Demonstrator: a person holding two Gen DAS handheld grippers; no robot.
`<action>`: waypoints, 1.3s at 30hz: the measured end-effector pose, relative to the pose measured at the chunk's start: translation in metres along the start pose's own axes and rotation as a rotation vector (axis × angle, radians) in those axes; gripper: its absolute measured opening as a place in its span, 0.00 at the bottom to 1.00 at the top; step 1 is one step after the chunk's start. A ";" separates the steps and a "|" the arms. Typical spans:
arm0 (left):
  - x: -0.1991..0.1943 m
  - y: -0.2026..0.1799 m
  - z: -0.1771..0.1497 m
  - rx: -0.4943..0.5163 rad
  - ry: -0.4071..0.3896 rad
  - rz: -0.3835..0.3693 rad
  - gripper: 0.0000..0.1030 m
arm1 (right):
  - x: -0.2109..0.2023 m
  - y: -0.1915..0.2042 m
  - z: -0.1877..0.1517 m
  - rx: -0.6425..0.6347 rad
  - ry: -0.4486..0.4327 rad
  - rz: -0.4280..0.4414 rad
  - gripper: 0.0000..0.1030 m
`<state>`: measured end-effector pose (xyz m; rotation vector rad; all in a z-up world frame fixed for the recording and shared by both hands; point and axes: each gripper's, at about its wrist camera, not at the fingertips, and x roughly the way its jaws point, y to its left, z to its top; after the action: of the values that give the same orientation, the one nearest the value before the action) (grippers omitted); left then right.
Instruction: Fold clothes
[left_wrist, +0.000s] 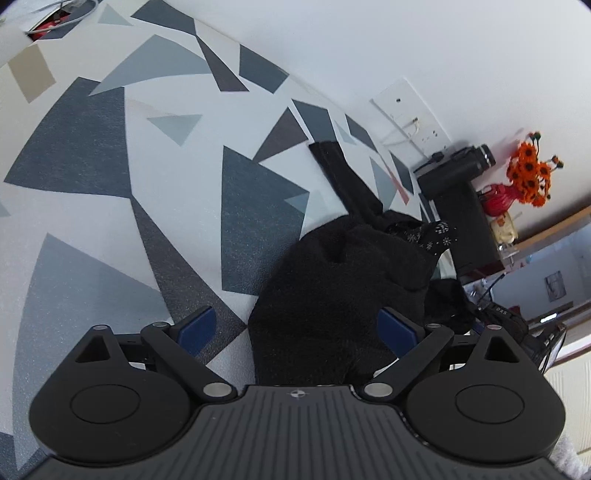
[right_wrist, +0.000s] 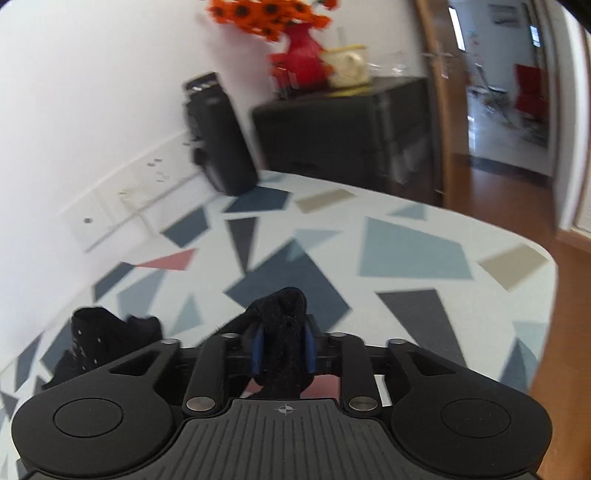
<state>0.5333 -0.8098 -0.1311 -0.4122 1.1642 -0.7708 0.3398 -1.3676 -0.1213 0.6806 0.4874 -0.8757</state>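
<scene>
Patterned tablecloth (left_wrist: 92, 221) with angular grey and blue patches carries a crumpled, fuzzy black garment (left_wrist: 332, 295). Left gripper (left_wrist: 299, 328) spread wide over it; right gripper (right_wrist: 283, 345) pinches a bunched fold.

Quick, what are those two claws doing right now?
Left claw: open, black garment between its fingers.
Right claw: shut on black cloth.

You have a table (right_wrist: 413, 243) covered in grey, blue and beige shards. At its far edge by the white wall stands a black cylinder (right_wrist: 221, 140). Beside that edge a black cabinet (right_wrist: 343, 136) carries a red vase (right_wrist: 301, 55) of orange flowers (right_wrist: 258, 14) and a cream mug (right_wrist: 347, 68).
</scene>
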 end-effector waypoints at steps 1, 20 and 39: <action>0.002 -0.001 0.000 0.006 0.009 0.004 0.93 | 0.001 -0.003 -0.004 0.014 0.025 0.008 0.31; 0.015 -0.001 0.001 0.032 0.053 0.057 0.93 | -0.015 0.094 -0.089 -0.248 0.287 0.387 0.46; 0.051 -0.025 0.007 0.109 0.077 0.043 0.93 | -0.041 0.008 -0.027 -0.056 -0.031 0.016 0.04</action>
<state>0.5416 -0.8648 -0.1461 -0.2682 1.1936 -0.8144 0.3204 -1.3230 -0.1110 0.6186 0.4762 -0.8532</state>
